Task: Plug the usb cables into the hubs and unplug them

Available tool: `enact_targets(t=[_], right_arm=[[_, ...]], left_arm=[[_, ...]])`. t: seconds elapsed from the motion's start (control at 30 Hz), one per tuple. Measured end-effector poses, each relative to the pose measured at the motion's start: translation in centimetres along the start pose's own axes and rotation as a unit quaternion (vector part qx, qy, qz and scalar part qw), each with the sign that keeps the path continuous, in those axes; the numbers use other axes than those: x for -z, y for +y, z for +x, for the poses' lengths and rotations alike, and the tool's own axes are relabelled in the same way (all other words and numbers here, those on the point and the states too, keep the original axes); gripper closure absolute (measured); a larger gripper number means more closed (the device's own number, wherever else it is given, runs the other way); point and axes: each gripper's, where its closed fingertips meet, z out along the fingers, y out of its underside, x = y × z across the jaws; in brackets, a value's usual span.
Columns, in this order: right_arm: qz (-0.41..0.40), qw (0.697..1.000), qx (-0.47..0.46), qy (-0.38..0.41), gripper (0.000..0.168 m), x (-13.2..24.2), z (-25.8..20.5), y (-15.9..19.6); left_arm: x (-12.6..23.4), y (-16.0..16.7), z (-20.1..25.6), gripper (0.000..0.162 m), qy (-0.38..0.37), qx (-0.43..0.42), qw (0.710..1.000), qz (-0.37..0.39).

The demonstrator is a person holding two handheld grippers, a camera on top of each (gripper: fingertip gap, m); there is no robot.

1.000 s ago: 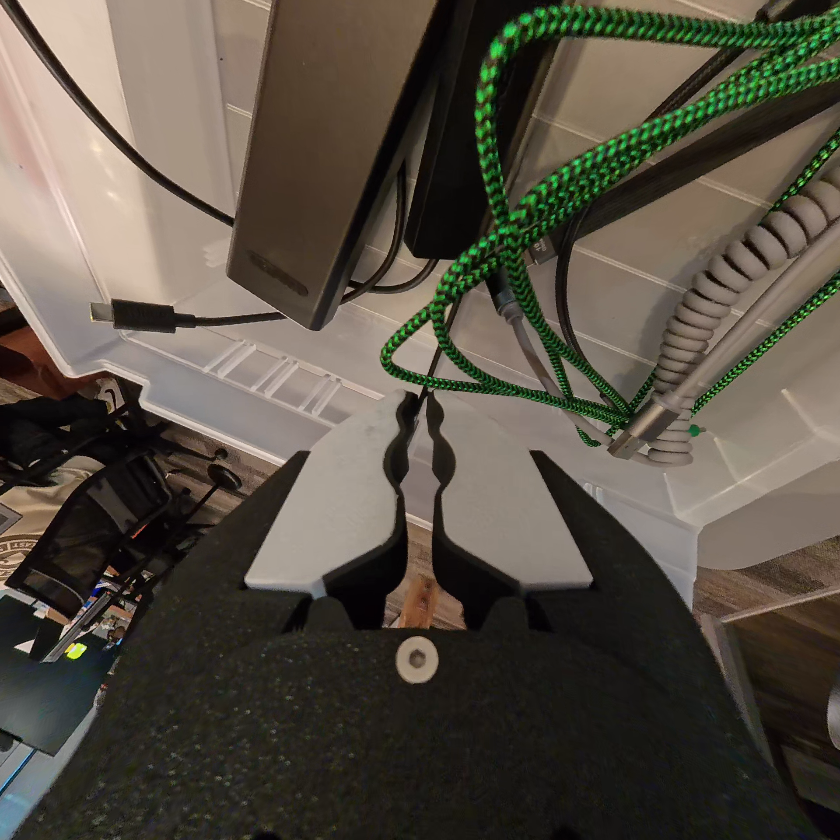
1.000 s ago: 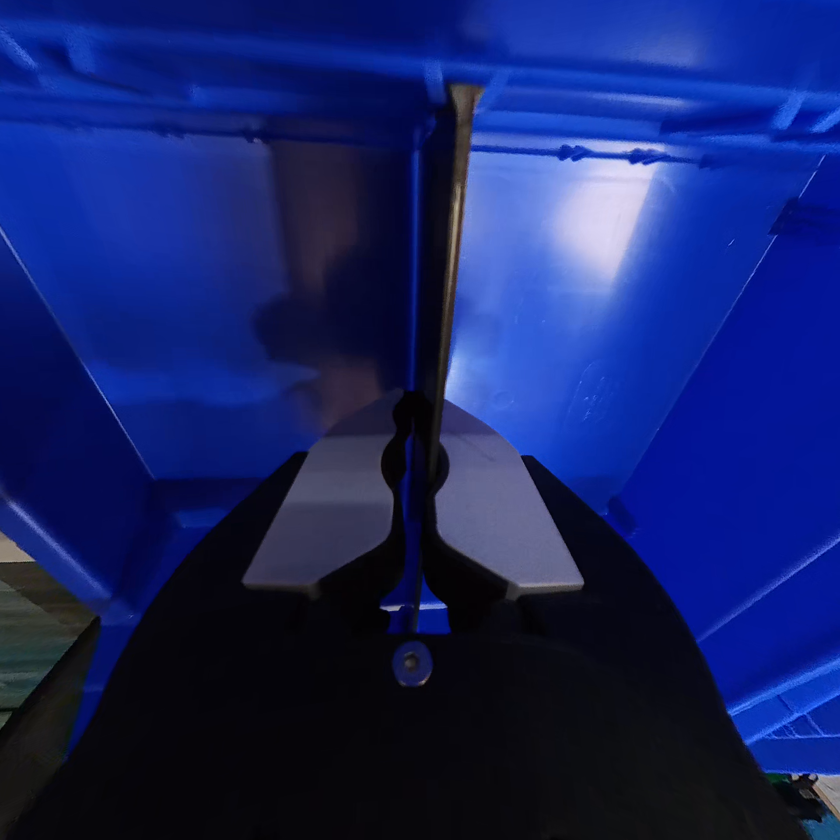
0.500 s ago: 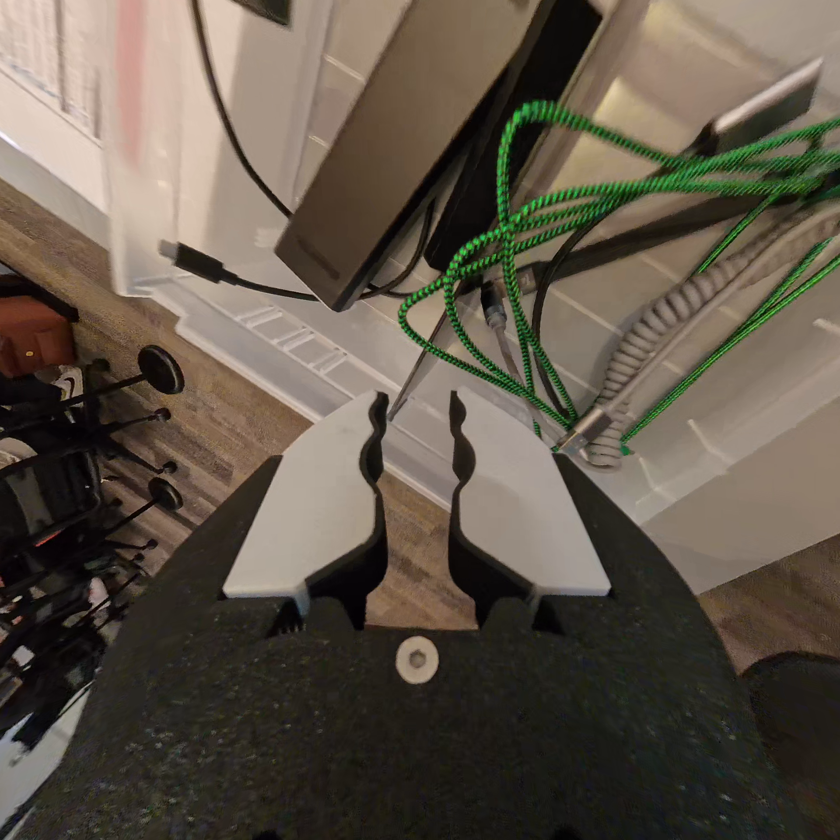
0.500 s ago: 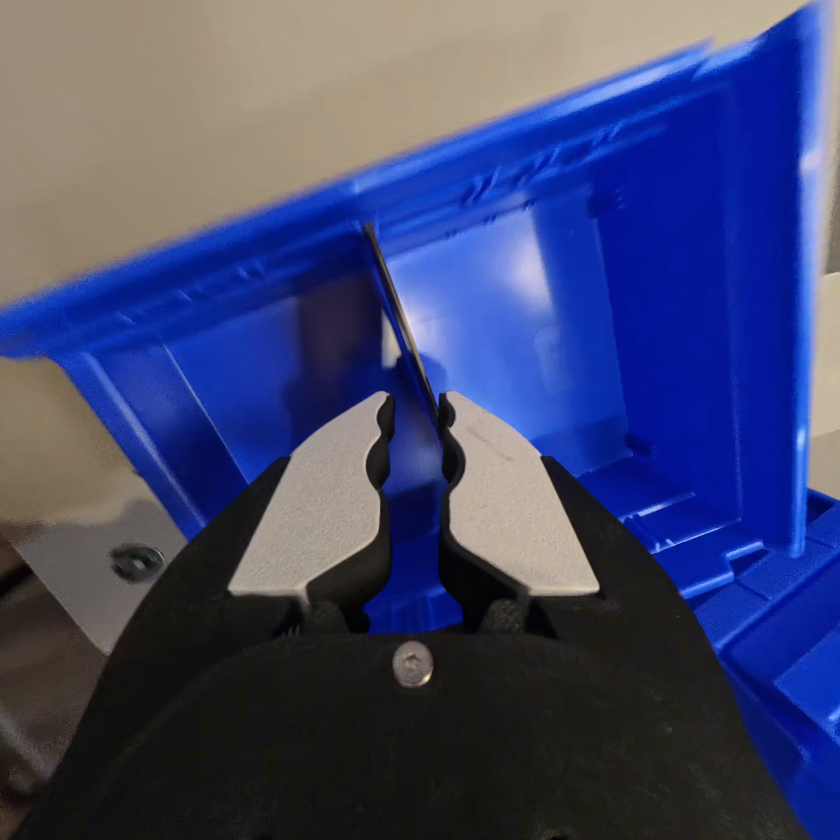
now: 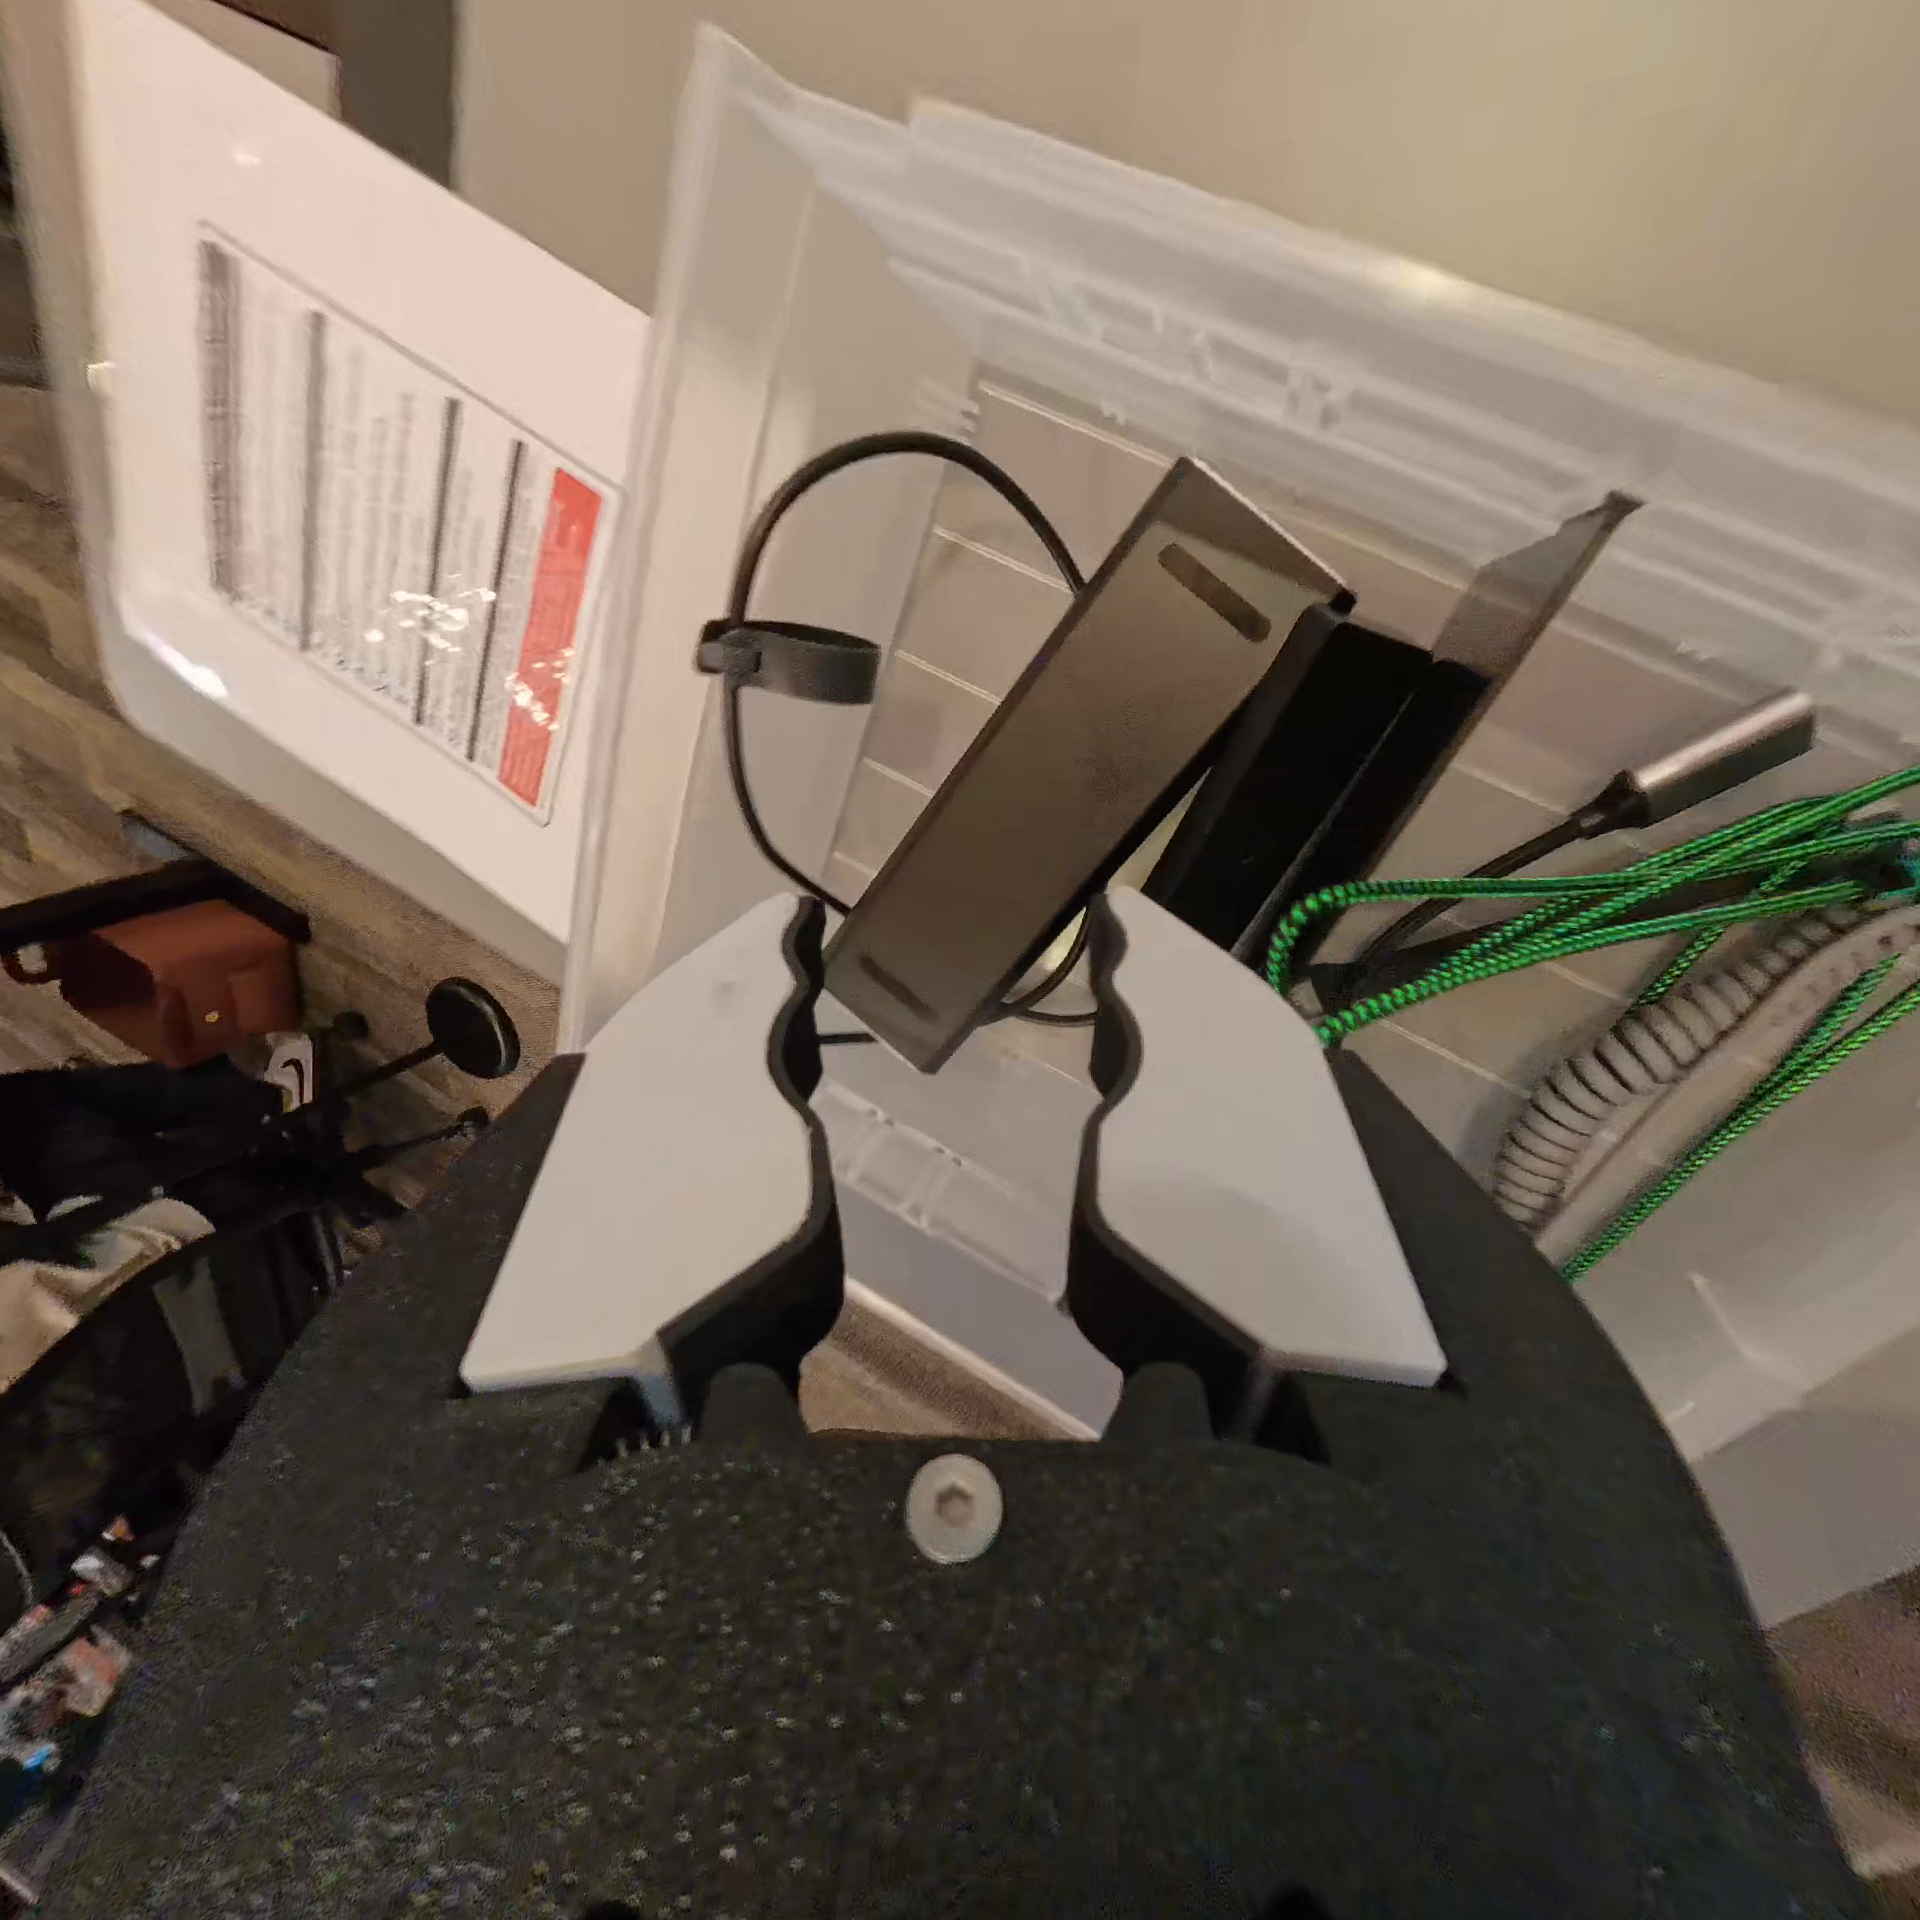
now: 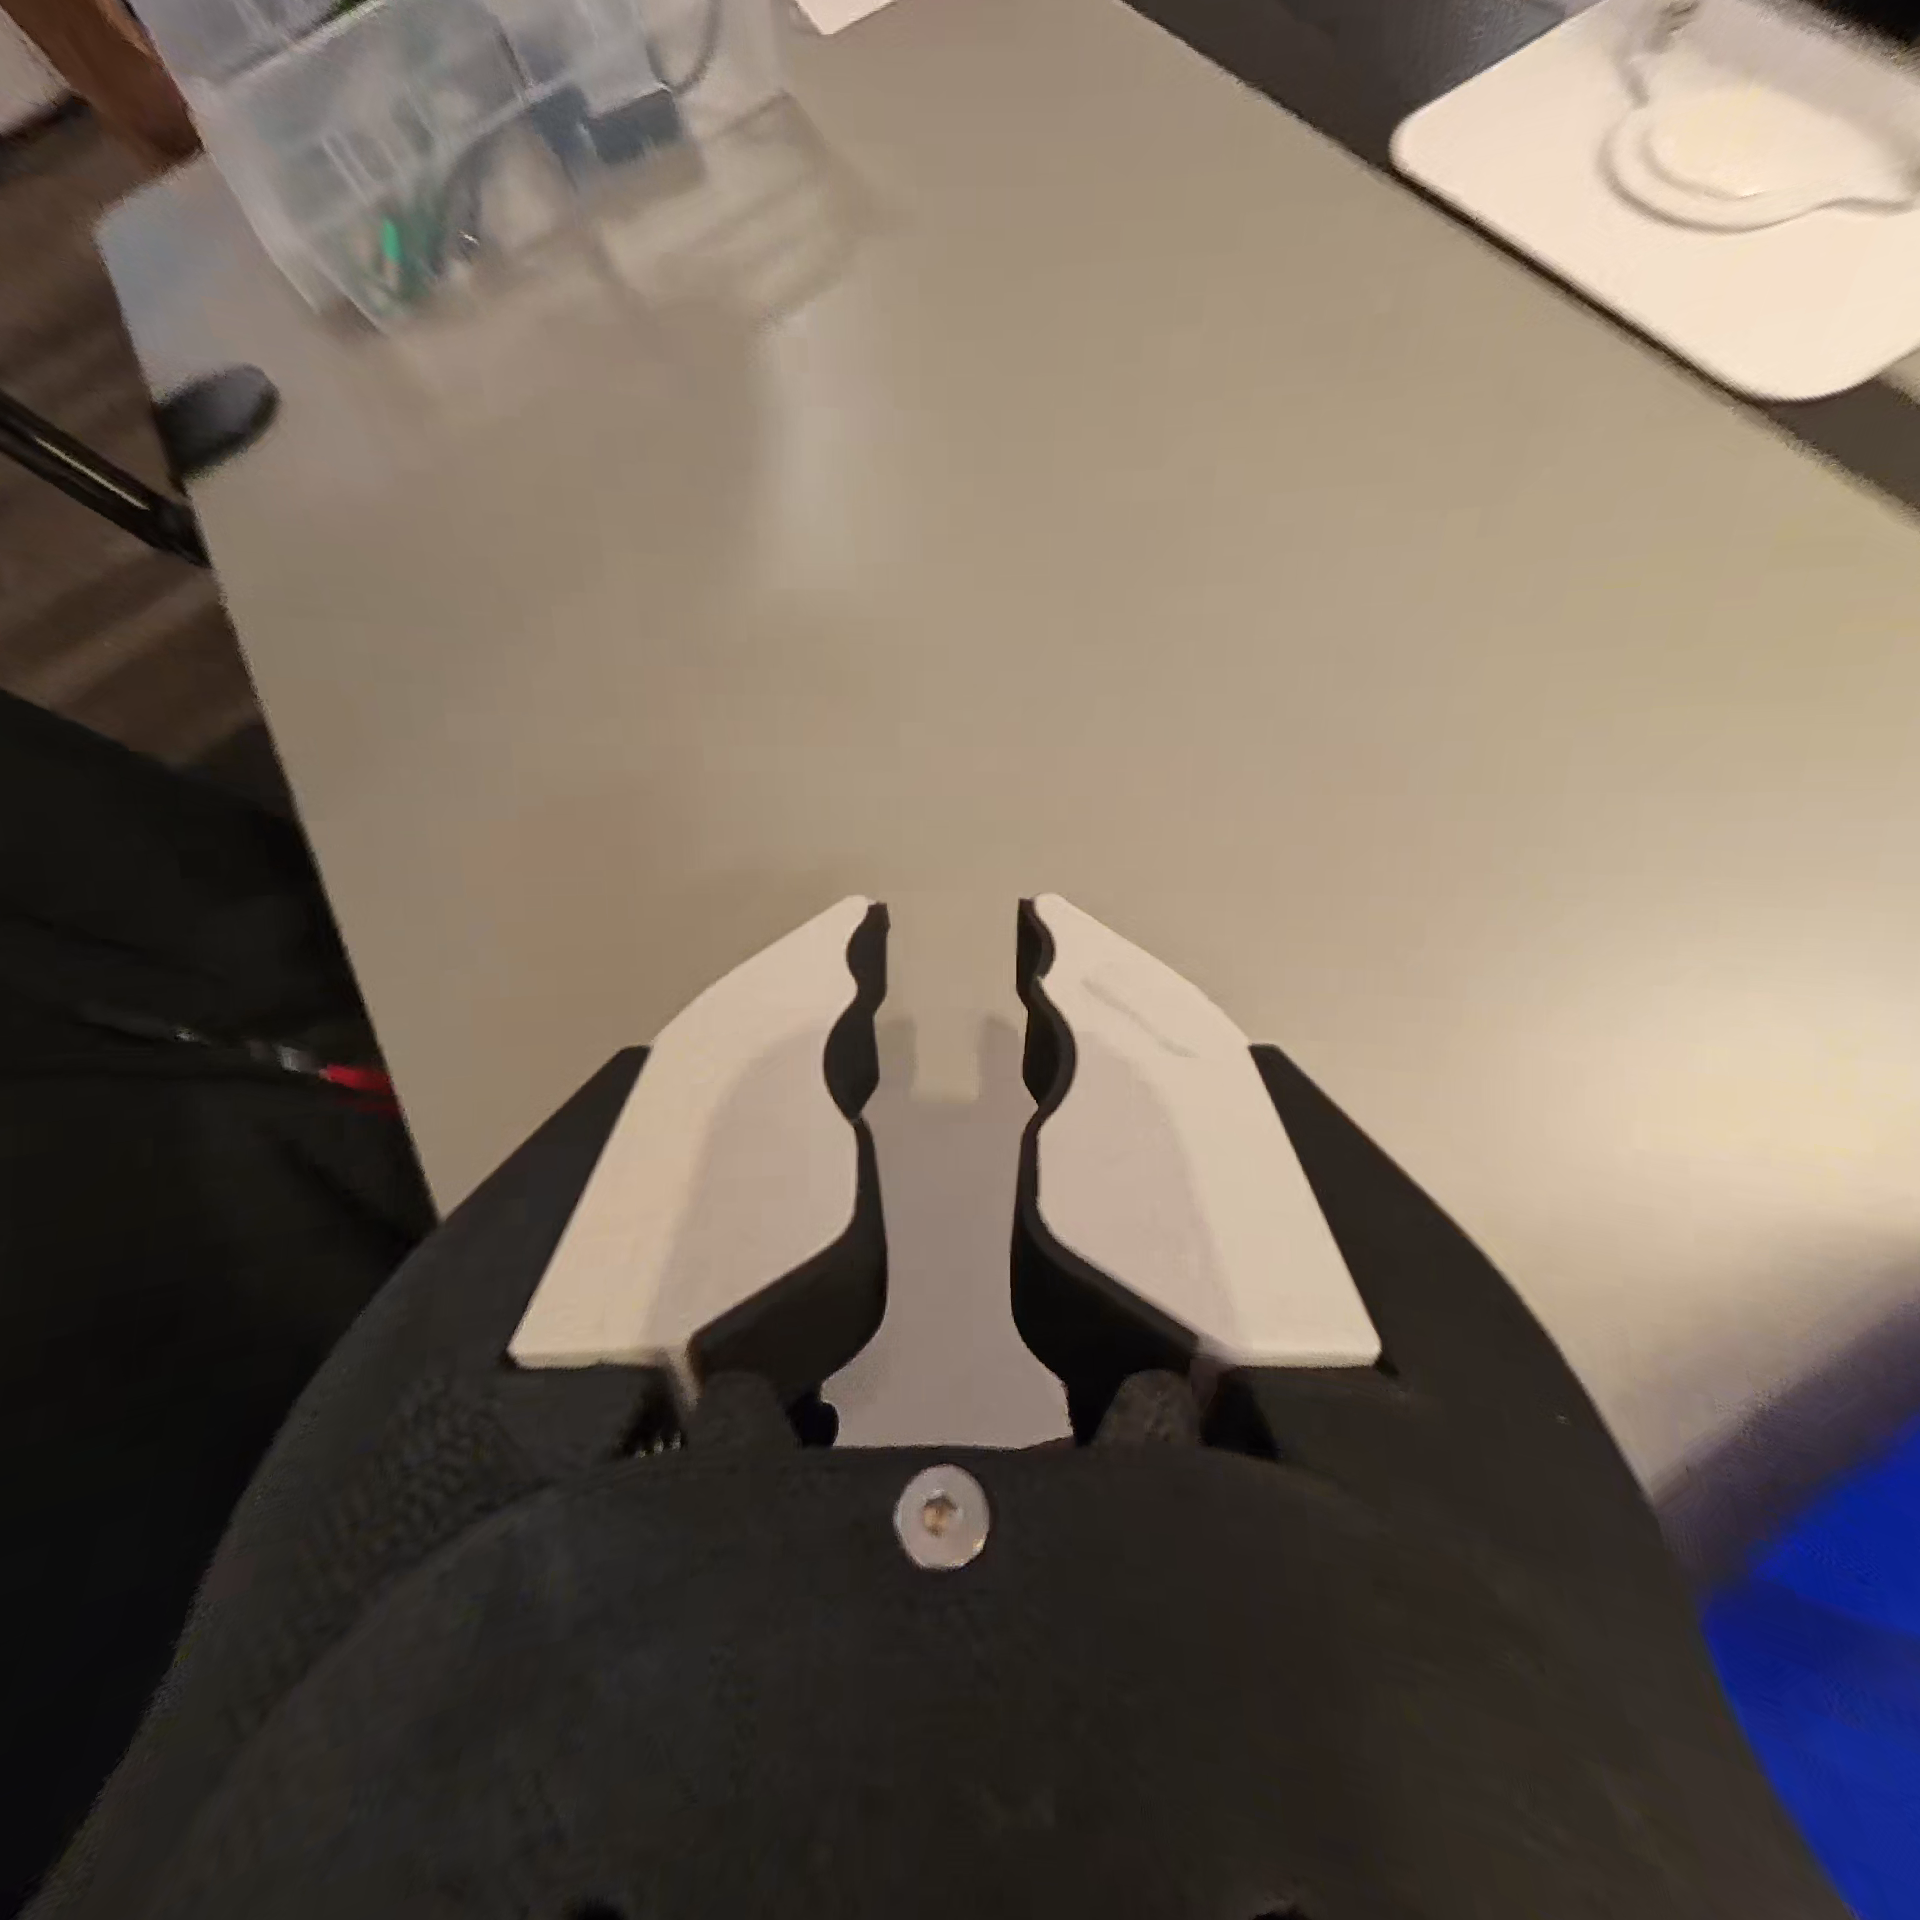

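left gripper (image 5: pixel 951 971): fingers apart, gripping nothing — near end of the grey hub (image 5: pixel 1070 769) sits in the gap just past the tips; touching or not, can't tell
hub axis: long axis runs from between the fingers up and to the right, tilted; a black hub (image 5: pixel 1314 769) leans just behind it on the right
bin: both hubs lie in a clear plastic bin (image 5: pixel 1351 343) beyond the fingers
cables: green braided cable (image 5: pixel 1579 894) and grey coiled cable (image 5: pixel 1631 1049) to the right of the fingers, well off the gap; thin black cable (image 5: pixel 894 457) loops up-left of the hub
right gripper (image 6: pixel 951 961): fingers apart, empty, over bare desk (image 6: pixel 1143 623)
nearer: left — right view shows no hub, only a blurred clear container (image 6: pixel 468 135) far ahead-left
hidden: hub ports not visible; plug ends mostly cut off or blurred; blue blur (image 6: pixel 1818 1683) at lower right unidentifiable
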Motion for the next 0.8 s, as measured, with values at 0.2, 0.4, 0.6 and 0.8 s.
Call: enact_targets(t=[0.2, 0.4, 0.6, 0.8], right_arm=[[0.027, 0.997, -0.044, -0.051, 0.140, -4.1, -1.9, 3.6], [0.043, 0.995, -0.075, -0.058, 0.140, -4.8, -0.7, 5.5], [0.028, 0.996, -0.064, -0.062, 0.140, -5.5, 0.3, 5.8], [0.012, 0.995, -0.059, -0.075, 0.140, -6.4, 0.3, 6.2]], left_arm=[[-5.5, 1.1, 1.5, 0.106, 0.079, -0.089, 0.990, -0.081], [-7.4, 2.3, 1.6, 0.099, 0.124, -0.122, 0.977, -0.125], [-8.0, 2.4, 1.6, 0.095, 0.158, -0.141, 0.968, -0.136], [-8.1, 2.5, 1.7, 0.094, 0.185, -0.149, 0.961, -0.143]])
